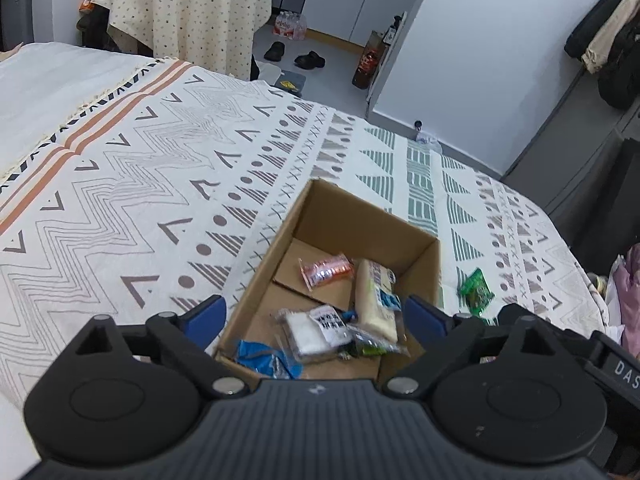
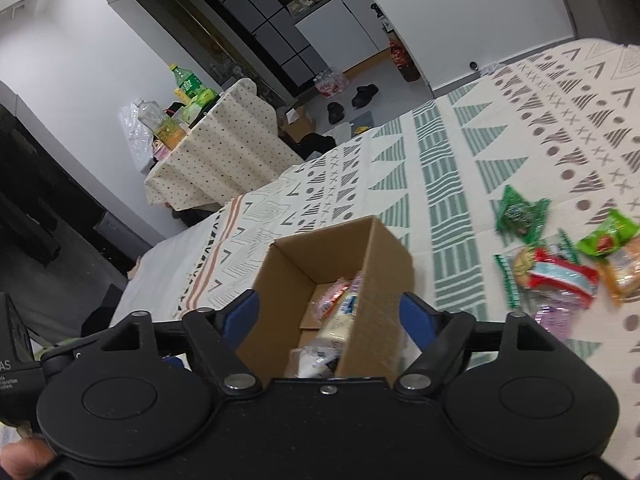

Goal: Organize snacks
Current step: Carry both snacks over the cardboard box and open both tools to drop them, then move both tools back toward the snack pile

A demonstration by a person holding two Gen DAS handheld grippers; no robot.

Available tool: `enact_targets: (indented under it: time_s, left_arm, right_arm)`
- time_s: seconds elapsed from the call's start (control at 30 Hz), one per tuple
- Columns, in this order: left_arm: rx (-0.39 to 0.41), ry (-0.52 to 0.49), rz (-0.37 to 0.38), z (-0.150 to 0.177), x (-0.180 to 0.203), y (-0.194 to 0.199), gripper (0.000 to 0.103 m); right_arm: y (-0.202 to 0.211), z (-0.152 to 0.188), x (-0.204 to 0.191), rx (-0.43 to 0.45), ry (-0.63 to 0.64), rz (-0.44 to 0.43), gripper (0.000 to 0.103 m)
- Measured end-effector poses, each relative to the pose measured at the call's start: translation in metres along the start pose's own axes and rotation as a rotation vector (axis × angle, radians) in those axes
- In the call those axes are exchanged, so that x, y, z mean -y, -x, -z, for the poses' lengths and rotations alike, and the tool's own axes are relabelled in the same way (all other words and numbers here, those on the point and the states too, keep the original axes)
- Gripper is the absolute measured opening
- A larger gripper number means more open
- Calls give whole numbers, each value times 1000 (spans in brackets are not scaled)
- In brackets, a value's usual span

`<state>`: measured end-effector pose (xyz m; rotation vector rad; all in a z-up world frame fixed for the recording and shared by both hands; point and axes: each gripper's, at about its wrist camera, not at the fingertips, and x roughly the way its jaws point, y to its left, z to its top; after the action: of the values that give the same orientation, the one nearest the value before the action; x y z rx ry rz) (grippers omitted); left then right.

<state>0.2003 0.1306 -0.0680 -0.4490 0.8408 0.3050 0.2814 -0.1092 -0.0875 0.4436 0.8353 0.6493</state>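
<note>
**Both hand-held grippers empty above the snack box**

While I watch both wrist feeds, I see the left hand-held gripper [image 1: 314,314] hanging over the near end of the cardboard box [image 1: 260,276], its blue pads spread wide with nothing between them. My right hand-held gripper [image 2: 329,314] hangs just above the same cardboard box [image 2: 376,280] from the other side, jaws equally wide apart and empty.

That box sits on the bed, on a patterned bedspread [image 1: 120,184]. Inside it, from the left wrist view, a pink wrapped snack [image 1: 326,270] lies toward 12 o'clock. A long pale yellow packet [image 1: 376,300] leans along the wall at 3 o'clock. A clear packet with a white label [image 1: 316,328] lies in the middle, and a blue wrapper [image 1: 266,358] sits at 7 o'clock in the near corner. A dark green wrapper lies under the yellow packet's near end, but I cannot make out what it is.

Outside the box, the right wrist view shows loose snacks on the bedspread at 3 o'clock, well apart from the box: a green candy packet [image 2: 520,214], a red and light blue biscuit packet [image 2: 556,274], a green packet with a red picture [image 2: 608,236], an orange packet [image 2: 626,276] and a purple wrapper [image 2: 554,318], the last just beside my right finger. These packets touch or overlap; motion blur hides their print.
</note>
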Motion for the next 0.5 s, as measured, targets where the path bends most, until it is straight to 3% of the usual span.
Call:
enact_targets:
  time_s: [0.1,0.3,0.5]
  left_arm:
    - [-19,-2,10,3,8,6,98]
    - [-2,-24,3,9,24,21,102]
    - [6,-36,9,14,42,28,103]
  right_arm:
    - [13,-1,5,-4,13,23,81]
    - [37,-4,20,15,11,59,95]
    - [55,-10,37,28,4,73,97]
